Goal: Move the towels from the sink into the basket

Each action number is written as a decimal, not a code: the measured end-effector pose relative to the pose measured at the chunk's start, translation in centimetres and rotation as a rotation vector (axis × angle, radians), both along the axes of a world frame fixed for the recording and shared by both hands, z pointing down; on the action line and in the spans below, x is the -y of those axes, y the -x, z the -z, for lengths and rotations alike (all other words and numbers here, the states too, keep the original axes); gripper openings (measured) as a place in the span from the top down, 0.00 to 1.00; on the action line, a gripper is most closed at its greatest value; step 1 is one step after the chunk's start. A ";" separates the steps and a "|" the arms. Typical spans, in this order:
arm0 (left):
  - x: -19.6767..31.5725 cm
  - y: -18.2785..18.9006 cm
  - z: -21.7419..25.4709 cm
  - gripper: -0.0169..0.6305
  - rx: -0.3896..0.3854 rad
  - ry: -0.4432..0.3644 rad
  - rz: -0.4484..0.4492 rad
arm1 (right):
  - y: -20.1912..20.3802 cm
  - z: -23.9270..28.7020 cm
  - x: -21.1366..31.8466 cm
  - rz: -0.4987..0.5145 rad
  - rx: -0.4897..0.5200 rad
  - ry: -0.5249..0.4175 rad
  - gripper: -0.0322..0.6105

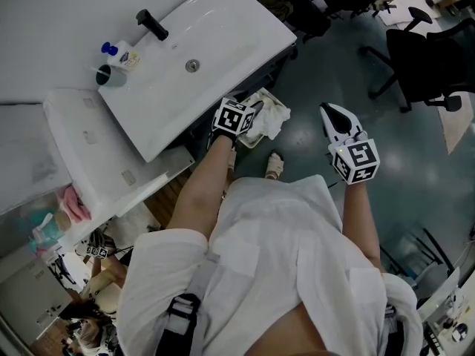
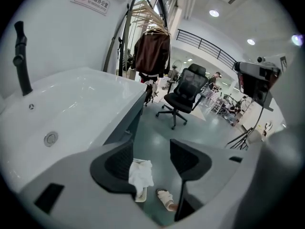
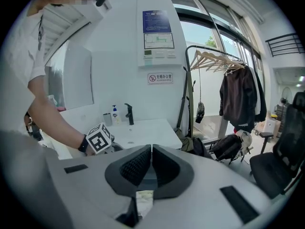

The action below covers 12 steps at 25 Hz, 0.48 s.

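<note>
Just beyond the sink [image 1: 223,28] edge, towels [image 1: 269,116] fill the basket [image 2: 140,196].

The head view is evenly lit from above and rather muted, with a soft sheen on the grey floor [image 1: 312,73]. The white sink [image 1: 223,43] is bright but not blown out, and its shadows are faint. Both gripper views are round fisheye pictures with black corners and straight lines bowed toward the rim. In the left gripper view the ceiling lamps [image 2: 214,13] glare. In the right one daylight washes out the window [image 3: 195,37]. The foreground nearest each lens is soft
</note>
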<state>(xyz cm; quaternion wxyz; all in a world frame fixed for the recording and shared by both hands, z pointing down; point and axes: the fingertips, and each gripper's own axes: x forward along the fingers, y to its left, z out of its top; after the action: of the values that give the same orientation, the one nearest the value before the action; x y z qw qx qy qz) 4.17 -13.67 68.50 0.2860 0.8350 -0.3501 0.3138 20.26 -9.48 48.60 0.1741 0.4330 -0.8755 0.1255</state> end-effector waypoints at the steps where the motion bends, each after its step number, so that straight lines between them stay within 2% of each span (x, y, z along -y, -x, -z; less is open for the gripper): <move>1: 0.0 0.1 0.2 0.59 -0.003 -0.002 0.003 | 0.0 0.1 0.1 0.001 0.001 -0.002 0.90; 6: 0.1 0.6 2.0 0.59 -0.037 -0.032 0.024 | 0.0 0.6 0.5 0.002 0.006 -0.014 0.90; 12: 0.4 1.6 6.8 0.59 -0.108 -0.139 0.059 | 0.3 1.6 0.9 0.009 0.022 -0.041 0.90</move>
<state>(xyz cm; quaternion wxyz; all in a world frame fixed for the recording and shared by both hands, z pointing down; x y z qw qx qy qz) 2.53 -14.06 61.72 0.2549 0.8578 -0.3797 0.2347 20.00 -10.35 47.00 0.1560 0.4309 -0.8818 0.1115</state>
